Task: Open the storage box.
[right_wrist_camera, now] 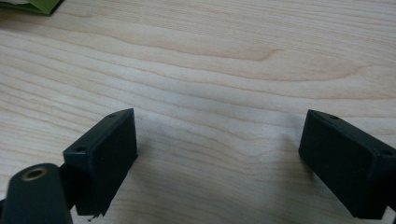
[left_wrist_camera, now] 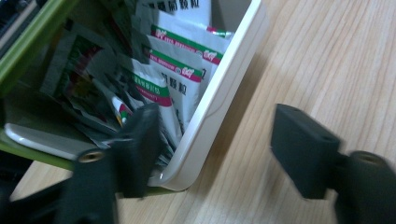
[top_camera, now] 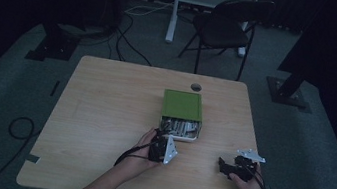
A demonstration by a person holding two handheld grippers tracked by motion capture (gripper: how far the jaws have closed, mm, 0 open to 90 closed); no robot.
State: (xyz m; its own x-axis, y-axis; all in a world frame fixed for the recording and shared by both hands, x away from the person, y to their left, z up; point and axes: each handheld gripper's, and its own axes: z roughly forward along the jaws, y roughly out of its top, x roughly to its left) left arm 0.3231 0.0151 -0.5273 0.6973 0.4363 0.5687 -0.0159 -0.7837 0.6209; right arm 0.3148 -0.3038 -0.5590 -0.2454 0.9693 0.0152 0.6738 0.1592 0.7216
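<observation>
Inspecting the wooden table (top_camera: 102,115) from the high view: green box (top_camera: 183,105) standing near the middle, slightly toward the far right, its white tray (top_camera: 195,137) drawn out toward the near side and packed with sachets (top_camera: 179,127). Left gripper (top_camera: 165,144) held just at the near edge of that tray, close against the sachets, the person's left hand (top_camera: 141,152) wrapped around its body. Seen along the left gripper view: jaws part-way apart and straddling the white tray wall (left_wrist_camera: 219,100), one pad inside the tray against the standing sachets (left_wrist_camera: 173,79) printed with green and red bands, the other pad outside over bare wood. Slight blur on the inner pad. Wall and sachets lying in the gap, no pad seen pressing from both sides, so no grip confirmed. Green casing (left_wrist_camera: 28,51) visible at the left edge of that view. Right gripper (top_camera: 229,167) resting well apart from the box, at the near right of the table, held in the right hand (top_camera: 253,188). Right gripper view: jaws spread wide over plain wood grain (right_wrist_camera: 210,70), nothing between them, a green corner of the box (right_wrist_camera: 44,5) just visible at the top left.
</observation>
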